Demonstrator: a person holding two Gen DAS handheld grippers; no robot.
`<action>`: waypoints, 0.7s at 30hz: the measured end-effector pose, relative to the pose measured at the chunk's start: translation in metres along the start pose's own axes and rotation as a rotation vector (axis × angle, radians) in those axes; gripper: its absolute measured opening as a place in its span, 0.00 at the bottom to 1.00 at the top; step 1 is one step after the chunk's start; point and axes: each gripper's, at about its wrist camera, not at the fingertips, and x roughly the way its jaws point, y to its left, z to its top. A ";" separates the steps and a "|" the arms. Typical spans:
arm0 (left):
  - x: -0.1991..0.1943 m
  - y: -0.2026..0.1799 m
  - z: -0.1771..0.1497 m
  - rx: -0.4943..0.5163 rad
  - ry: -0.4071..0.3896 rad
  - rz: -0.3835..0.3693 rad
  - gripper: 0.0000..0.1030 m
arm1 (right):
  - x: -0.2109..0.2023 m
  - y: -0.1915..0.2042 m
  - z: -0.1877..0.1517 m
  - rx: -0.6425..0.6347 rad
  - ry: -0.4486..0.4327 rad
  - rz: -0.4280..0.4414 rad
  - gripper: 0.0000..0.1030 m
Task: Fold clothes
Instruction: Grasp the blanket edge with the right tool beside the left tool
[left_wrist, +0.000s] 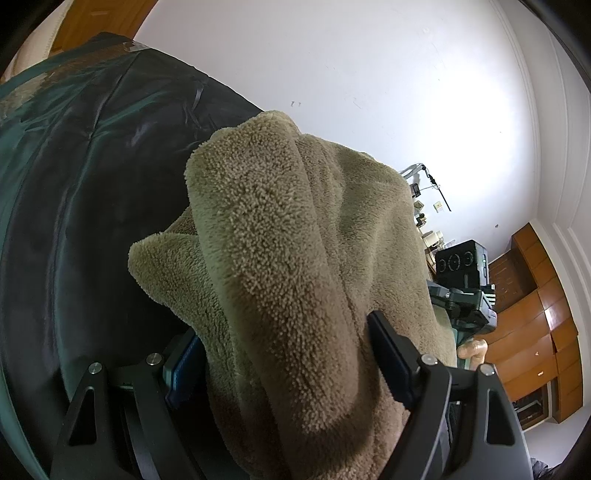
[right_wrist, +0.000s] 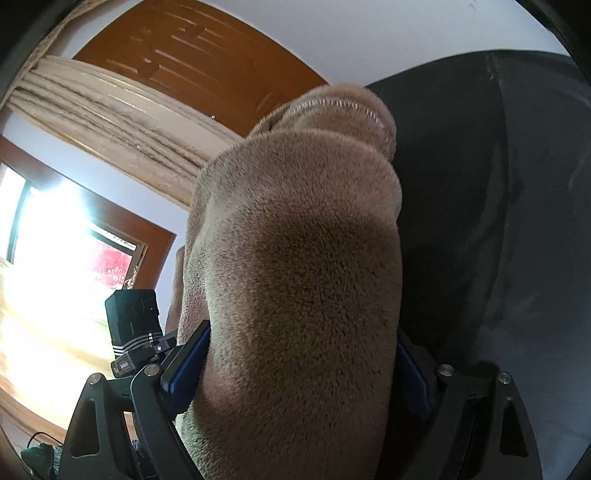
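Both grippers tilt downward over a dark quilted bedcover (left_wrist: 92, 177). The left gripper (left_wrist: 284, 373) clamps a thick fold of a tan fleece garment (left_wrist: 280, 240); the right gripper (right_wrist: 299, 365), jaws spread wide, grips another bunched fold.

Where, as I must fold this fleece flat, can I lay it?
The dark bedcover is bare left of the fleece garment in the left wrist view, right of it in the right. Crowded: fleece fills left gripper and right gripper.
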 end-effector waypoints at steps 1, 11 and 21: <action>0.000 0.000 0.000 0.001 0.000 0.000 0.83 | 0.001 0.002 0.000 -0.005 -0.002 -0.006 0.88; 0.001 0.002 -0.001 -0.012 0.001 -0.003 0.68 | 0.003 0.042 -0.020 -0.150 -0.095 -0.161 0.63; 0.003 -0.008 0.000 -0.021 0.012 -0.061 0.52 | -0.022 0.109 -0.065 -0.316 -0.259 -0.316 0.53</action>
